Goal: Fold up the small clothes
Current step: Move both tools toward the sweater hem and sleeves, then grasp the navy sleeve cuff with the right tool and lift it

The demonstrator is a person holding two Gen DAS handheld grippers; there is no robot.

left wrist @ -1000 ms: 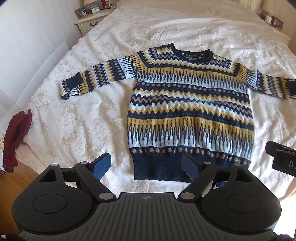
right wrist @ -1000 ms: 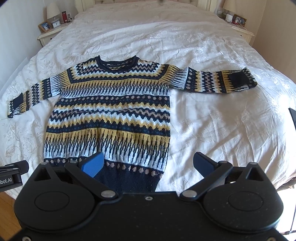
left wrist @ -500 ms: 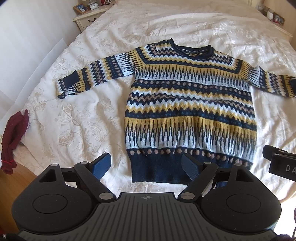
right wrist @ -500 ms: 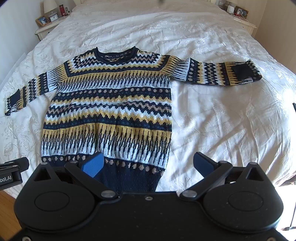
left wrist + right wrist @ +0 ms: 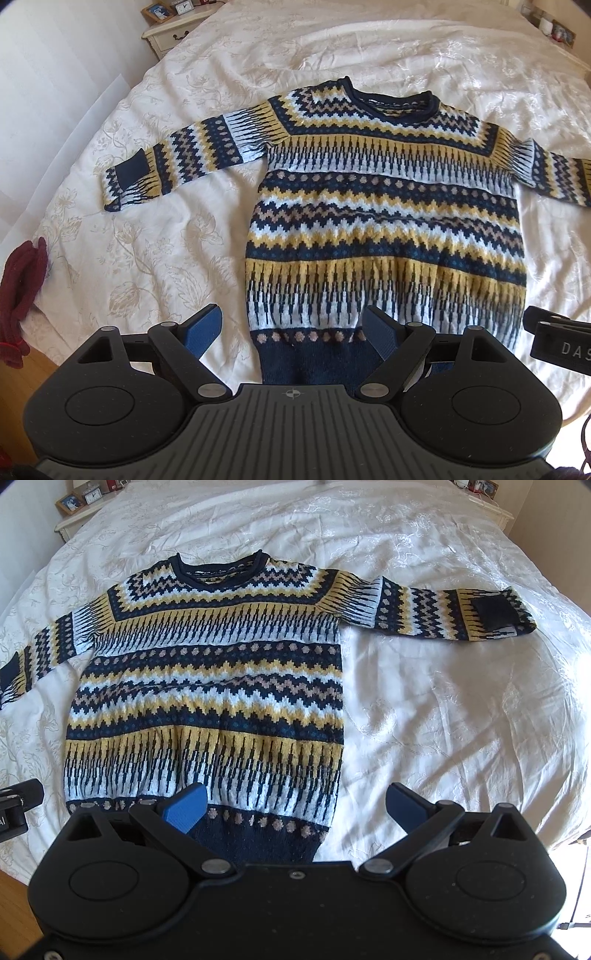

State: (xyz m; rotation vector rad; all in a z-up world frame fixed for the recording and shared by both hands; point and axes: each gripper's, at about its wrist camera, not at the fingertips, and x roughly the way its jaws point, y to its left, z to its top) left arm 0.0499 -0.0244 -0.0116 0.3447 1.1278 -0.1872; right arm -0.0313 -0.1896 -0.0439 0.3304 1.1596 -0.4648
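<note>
A patterned knit sweater [image 5: 384, 206] in navy, yellow and white lies flat on the white bedspread [image 5: 155, 240], front up, both sleeves spread out sideways. It also shows in the right wrist view [image 5: 207, 686]. My left gripper [image 5: 293, 326] is open and empty, hovering over the lower left corner of the hem. My right gripper [image 5: 295, 805] is open and empty over the lower right corner of the hem. The left sleeve cuff [image 5: 129, 177] and the right sleeve cuff [image 5: 495, 616] lie flat.
A dark red garment [image 5: 22, 295] hangs off the bed's left edge. Nightstands with frames stand at the head of the bed, left [image 5: 173, 26] and right [image 5: 484, 498]. The wooden floor [image 5: 11, 915] shows at the near left. The right gripper's body [image 5: 561, 347] shows at the left view's edge.
Both grippers have moved forward and lower toward the sweater's hem, so the sweater looks larger. Both stay open. The sweater has not moved.
</note>
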